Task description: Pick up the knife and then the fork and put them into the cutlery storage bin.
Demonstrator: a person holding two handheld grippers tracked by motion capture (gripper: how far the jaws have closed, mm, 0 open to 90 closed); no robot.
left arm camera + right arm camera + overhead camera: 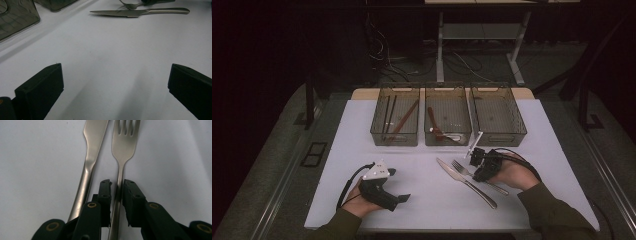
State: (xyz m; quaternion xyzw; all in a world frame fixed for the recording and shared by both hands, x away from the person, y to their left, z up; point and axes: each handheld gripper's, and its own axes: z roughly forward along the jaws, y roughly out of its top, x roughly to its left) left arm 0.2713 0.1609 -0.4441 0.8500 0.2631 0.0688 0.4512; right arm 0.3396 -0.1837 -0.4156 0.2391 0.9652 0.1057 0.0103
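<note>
Chopsticks (393, 116) inside left bin (395, 134)

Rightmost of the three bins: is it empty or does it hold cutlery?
Empty. In the high view the rightmost bin shows only its bare floor, while the middle bin and left bin each hold utensils.

Knife (465, 182) just beside fork (462, 168), bins (447, 116) behind, open table (422, 195) between hands
</note>
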